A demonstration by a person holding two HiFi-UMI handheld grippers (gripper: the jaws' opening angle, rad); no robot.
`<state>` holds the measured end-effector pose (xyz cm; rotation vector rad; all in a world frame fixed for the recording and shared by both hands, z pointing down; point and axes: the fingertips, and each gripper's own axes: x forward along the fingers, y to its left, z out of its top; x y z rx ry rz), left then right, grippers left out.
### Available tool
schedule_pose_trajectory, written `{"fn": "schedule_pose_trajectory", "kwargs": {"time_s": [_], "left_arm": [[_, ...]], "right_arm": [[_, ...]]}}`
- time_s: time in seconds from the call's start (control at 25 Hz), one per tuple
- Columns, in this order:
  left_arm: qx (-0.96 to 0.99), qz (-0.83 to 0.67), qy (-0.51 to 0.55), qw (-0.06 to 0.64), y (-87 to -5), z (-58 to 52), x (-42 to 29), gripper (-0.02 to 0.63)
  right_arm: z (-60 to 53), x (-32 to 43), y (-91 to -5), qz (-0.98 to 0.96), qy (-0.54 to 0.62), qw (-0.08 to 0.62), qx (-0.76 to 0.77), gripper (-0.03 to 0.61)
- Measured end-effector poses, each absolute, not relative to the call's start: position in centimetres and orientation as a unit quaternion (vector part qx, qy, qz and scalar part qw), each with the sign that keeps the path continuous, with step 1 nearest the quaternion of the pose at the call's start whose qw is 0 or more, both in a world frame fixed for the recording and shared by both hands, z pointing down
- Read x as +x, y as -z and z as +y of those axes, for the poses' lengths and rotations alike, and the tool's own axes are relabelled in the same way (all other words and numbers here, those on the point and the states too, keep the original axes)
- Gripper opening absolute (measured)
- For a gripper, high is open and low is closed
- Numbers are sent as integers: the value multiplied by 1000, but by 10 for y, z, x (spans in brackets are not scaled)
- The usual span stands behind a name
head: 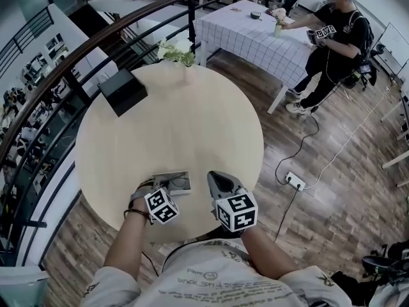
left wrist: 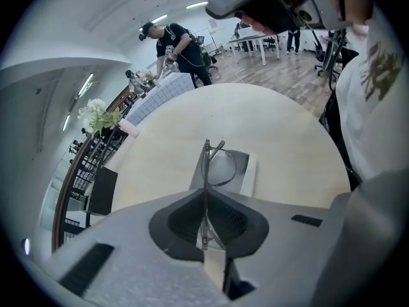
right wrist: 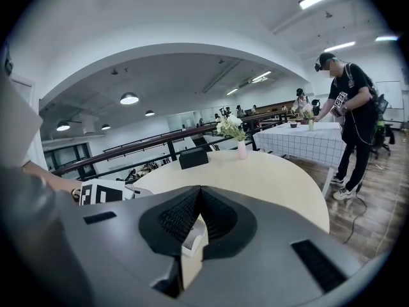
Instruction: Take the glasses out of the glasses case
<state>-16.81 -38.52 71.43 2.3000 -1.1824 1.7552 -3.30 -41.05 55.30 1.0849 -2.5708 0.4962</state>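
Left tool (left wrist: 204, 200) pinches glasses (left wrist: 219, 169) edge-on, pointing away over case (left wrist: 248, 174).

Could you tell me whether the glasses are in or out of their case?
Seemingly out: the left tool grips the glasses, raised over the open case.

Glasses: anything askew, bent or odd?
Nothing stands out. The glasses are pinched on edge in the shut left tool, over the open case on the table. The frame looks unbent. The right tool is shut and empty.
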Motion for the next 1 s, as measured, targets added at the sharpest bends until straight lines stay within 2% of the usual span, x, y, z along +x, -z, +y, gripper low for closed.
{"fn": "schedule_pose_trajectory", "kwargs": {"time_s": [0.24, 0.6, 0.8, 1.0], "left_arm": [[758, -429, -491, 34, -679, -383, -150, 26], [760, -566, -299, 112, -610, -385, -148, 25], [730, -632, -200, 166, -569, -388, -189, 25], [675, -704, -149, 165, -532, -373, -216, 25]], "right_arm": [[-406, -27, -549, -900, -182, 139, 371, 15], [-401, -54, -529, -918, -168, 102, 345, 15], [-408, -97, -503, -926, -144, 70, 341, 15], [-410, -111, -481, -930, -130, 43, 340, 15]]}}
